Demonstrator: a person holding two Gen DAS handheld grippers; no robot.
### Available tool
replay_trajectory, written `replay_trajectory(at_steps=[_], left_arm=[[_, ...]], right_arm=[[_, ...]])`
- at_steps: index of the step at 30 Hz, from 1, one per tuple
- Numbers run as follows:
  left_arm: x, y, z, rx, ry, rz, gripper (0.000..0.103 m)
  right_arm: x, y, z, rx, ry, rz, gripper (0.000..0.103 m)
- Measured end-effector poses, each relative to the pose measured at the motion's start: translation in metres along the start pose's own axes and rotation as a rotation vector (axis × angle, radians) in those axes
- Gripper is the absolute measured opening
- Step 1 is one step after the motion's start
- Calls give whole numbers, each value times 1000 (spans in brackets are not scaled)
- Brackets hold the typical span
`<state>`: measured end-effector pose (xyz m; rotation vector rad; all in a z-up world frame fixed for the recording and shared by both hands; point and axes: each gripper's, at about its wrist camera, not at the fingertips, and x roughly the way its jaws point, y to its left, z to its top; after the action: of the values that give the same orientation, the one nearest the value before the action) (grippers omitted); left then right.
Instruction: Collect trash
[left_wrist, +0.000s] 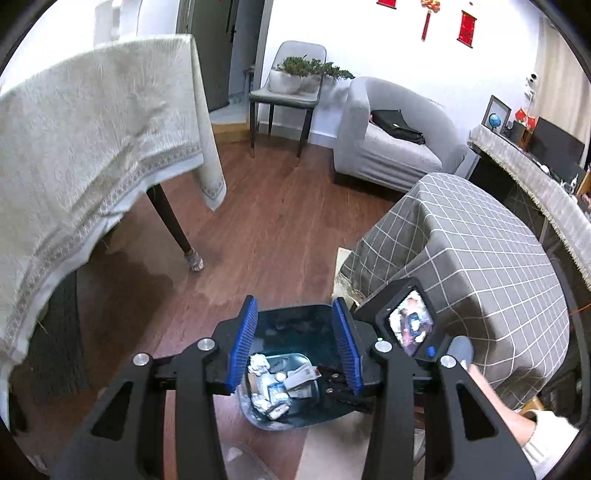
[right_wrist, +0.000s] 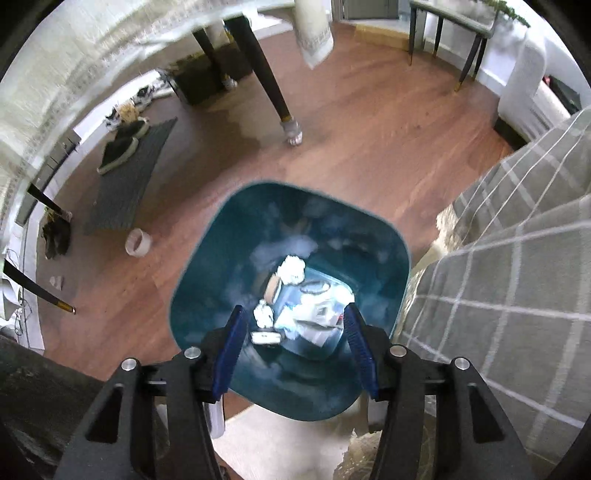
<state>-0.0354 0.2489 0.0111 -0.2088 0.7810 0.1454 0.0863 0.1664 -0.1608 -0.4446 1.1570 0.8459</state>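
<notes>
bin: teal trash bin (right_wrist: 295, 229) on the floor, wrappers inside
right hand-held gripper (right_wrist: 293, 345): wide, empty, over the bin
left hand-held gripper (left_wrist: 295, 350): wide, empty too
tip: next grab that tape roll (right_wrist: 138, 242) at 9 o'clock of the bin, come down slowly

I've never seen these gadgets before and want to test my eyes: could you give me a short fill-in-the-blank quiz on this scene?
1. The dark teal plastic trash bin stands on a ____ floor.
2. Both the left tongs and the right tongs are ____, holding nothing.
3. The cloth with the white grid is ____ in colour.
4. The crumpled white paper balls lie ____ the bin.

Missing words: wooden; open; grey; inside
</notes>
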Motion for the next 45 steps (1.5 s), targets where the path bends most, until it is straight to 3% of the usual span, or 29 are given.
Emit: replay_trajectory(at_steps=[4, 6, 10, 16, 18, 26, 31, 38, 42, 45], left_arm=[[-19, -9, 9, 27, -48, 21, 52], [-29, -14, 14, 38, -72, 25, 53], [-50, -22, 21, 60, -122, 29, 73], [-72, -30, 22, 52, -157, 17, 90], [-79, -37, 20, 73, -160, 23, 93], [-88, -65, -1, 121, -154, 50, 98], [-84, -74, -19, 124, -134, 42, 99], [-76, -73, -39, 118, -180, 65, 99], [-71, -77, -51, 119, -197, 39, 99], [-68, -82, -55, 131, -196, 64, 99]], right_arm=[[-42, 4, 7, -8, -96, -6, 57], [-67, 4, 11, -3, -156, -19, 63], [-116, -7, 10, 32, -259, -40, 72], [-171, -31, -18, 87, -335, -113, 74], [-189, -41, -29, 108, -353, -141, 82], [-259, -73, -89, 220, -431, -242, 99], [-284, -90, -137, 304, -471, -310, 100], [-300, -111, -206, 396, -571, -362, 100], [-298, -111, -228, 413, -595, -350, 100], [-296, -109, -236, 407, -600, -340, 100]])
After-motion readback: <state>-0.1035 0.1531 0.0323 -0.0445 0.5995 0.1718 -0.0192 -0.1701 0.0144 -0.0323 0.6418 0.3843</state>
